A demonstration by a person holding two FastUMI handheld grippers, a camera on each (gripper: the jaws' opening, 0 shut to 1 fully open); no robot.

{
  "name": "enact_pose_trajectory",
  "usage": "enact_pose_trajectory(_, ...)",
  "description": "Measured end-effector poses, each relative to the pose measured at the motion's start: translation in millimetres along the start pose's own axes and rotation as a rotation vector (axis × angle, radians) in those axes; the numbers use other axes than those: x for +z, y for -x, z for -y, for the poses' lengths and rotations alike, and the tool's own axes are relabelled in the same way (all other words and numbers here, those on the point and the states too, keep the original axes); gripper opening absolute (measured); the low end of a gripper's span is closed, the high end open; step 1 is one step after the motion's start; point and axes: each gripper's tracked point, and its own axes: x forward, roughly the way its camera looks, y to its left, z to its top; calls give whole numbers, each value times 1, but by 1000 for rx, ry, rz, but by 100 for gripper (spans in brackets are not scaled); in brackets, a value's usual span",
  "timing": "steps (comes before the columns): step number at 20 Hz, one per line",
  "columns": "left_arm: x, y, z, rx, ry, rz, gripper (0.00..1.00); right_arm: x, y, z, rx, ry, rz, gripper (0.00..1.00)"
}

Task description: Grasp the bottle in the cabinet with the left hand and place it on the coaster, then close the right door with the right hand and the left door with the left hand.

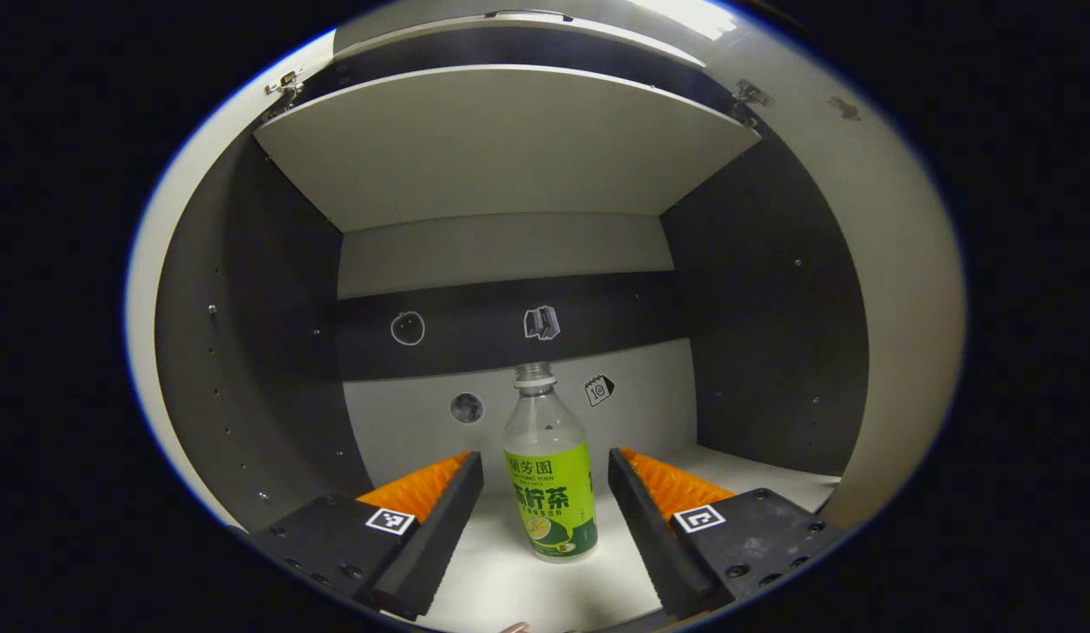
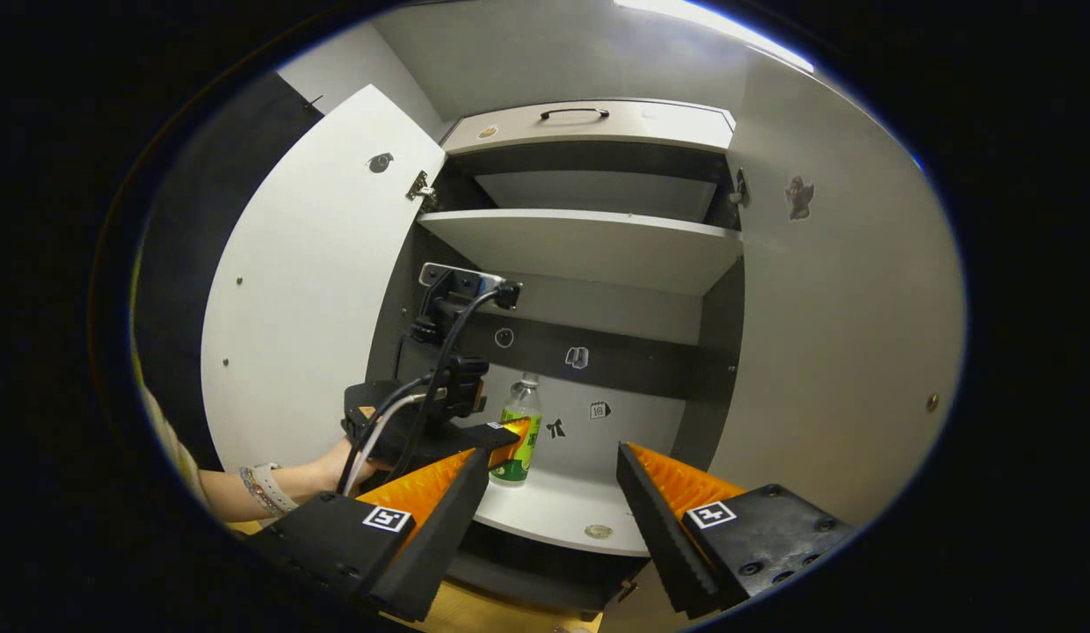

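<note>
Reaching into the cabinet [image 1: 246,369], the left gripper [image 1: 545,492] is spreading its fingers either side of the uncapped bottle [image 1: 549,479], not touching. Seemingly near-empty, light and tippy, it is calling for a mid-label grip. The right gripper [image 2: 549,492] is waiting with fingers apart.

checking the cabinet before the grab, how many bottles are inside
1. The only bottle stands upright on the cabinet's bottom shelf, between the open fingers of the left tongs. The upper shelf is seen from below, so its top could hide more.

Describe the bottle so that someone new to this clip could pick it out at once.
Look into the open cabinet, at the white bottom shelf under the grey shelf board. The bottle stands upright there, between the open jaws of the left gripper. It is clear plastic, capless, with a bright green label, the shelf's one standing thing.
</note>
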Motion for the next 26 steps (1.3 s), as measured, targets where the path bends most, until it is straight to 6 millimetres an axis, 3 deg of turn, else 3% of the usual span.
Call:
enact_pose_trajectory(9,-34,-50,0,-5,70,-40,92,-30,-10,10,-4,-1,-76,98)
enact_pose_trajectory(14,-25,-45,-2,25,73,-33,79,-32,-6,16,-13,-14,-79,98)
enact_pose_trajectory(16,-17,-38,0,4,99,-25,77,-28,-6,18,-16,-23,-69,98)
enact_pose_trajectory(21,9,8,-4,-11,118,0,79,-16,4,19,-31,-20,-43,98)
enact_pose_trajectory(26,26,66,-7,-14,116,25,79,-7,30,14,-58,-33,-48,98)
